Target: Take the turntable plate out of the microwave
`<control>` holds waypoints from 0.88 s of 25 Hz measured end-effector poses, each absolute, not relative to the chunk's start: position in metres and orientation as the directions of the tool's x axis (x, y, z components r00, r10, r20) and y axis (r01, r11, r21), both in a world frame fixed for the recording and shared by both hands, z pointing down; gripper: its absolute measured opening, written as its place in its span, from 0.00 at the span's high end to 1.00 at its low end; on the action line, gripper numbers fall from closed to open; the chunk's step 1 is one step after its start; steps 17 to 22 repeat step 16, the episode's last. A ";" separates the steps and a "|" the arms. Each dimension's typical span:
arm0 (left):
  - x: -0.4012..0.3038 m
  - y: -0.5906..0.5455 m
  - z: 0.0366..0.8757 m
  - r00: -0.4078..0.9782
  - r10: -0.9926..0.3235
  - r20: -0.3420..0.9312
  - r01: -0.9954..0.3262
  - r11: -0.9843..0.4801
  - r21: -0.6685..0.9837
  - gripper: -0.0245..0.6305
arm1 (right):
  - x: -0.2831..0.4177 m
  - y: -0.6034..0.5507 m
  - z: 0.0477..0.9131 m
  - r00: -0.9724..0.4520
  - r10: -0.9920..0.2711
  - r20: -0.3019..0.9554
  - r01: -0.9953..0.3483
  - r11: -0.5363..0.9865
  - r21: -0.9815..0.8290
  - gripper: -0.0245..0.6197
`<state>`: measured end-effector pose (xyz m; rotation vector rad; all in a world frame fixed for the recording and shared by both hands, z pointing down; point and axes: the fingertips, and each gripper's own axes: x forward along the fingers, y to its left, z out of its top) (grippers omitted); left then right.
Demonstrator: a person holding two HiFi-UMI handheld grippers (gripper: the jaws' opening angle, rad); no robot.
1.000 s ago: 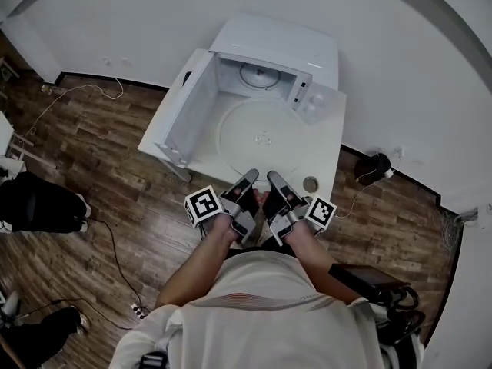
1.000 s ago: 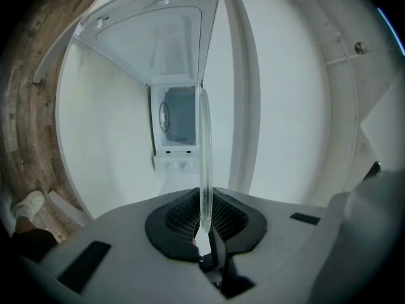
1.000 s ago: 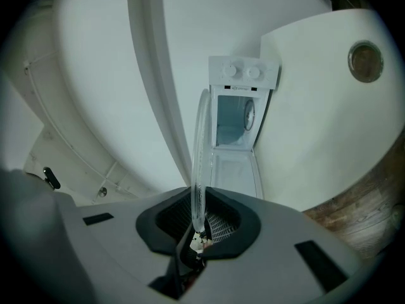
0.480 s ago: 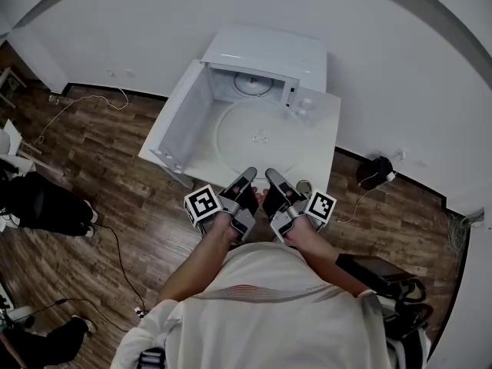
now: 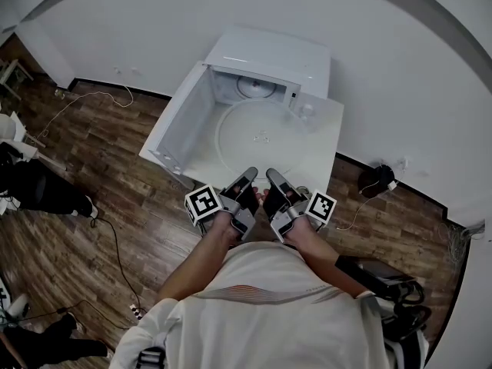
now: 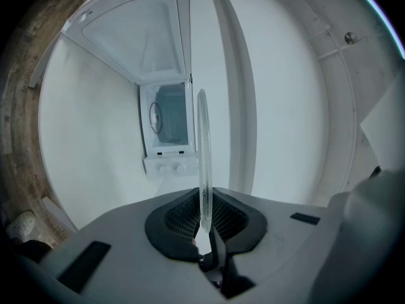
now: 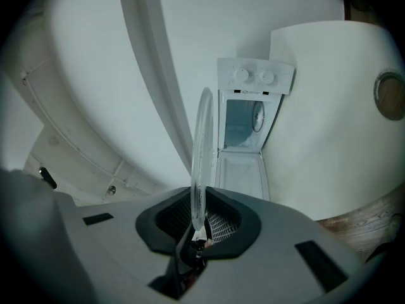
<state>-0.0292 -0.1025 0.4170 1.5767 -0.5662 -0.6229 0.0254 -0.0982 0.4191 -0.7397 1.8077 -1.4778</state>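
Note:
The clear glass turntable plate [image 5: 261, 137] is outside the white microwave [image 5: 273, 56] and level over the white table [image 5: 323, 156]. My left gripper [image 5: 247, 177] and right gripper [image 5: 274, 177] sit side by side at its near rim. In the left gripper view the plate [image 6: 203, 151] stands edge-on between the pads, and that gripper [image 6: 204, 215] is shut on it. In the right gripper view the plate's rim [image 7: 201, 147] is likewise clamped by that gripper [image 7: 197, 219]. The right jaws have just been opening slightly, with the rim still between them.
The microwave door [image 5: 183, 118] hangs open to the left, and a roller ring [image 5: 256, 88] lies inside the cavity. A small round thing [image 7: 387, 95] lies on the table at the right. Cables [image 5: 115, 237] and dark bags [image 5: 42, 189] are on the wood floor.
Both grippers and the plate keep their place at the table's front. Only the head view has shifted a little.

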 end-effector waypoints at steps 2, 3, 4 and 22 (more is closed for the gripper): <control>-0.029 -0.102 0.416 0.731 -0.679 -0.066 0.001 -0.096 0.995 0.90 | 0.025 -0.098 0.419 -0.608 -0.779 -0.151 -0.009 0.197 -0.980 0.89; -0.029 -0.103 0.414 0.732 -0.678 -0.072 0.005 -0.101 0.995 0.90 | 0.026 -0.098 0.419 -0.608 -0.779 -0.152 -0.008 0.197 -0.980 0.89; -0.028 -0.103 0.413 0.733 -0.676 -0.077 0.007 -0.105 0.994 0.90 | 0.026 -0.099 0.419 -0.608 -0.779 -0.153 -0.007 0.198 -0.980 0.89; -0.029 -0.102 0.416 0.734 -0.676 -0.065 -0.003 -0.099 0.995 0.90 | 0.026 -0.097 0.419 -0.606 -0.780 -0.156 0.003 0.194 -0.981 0.89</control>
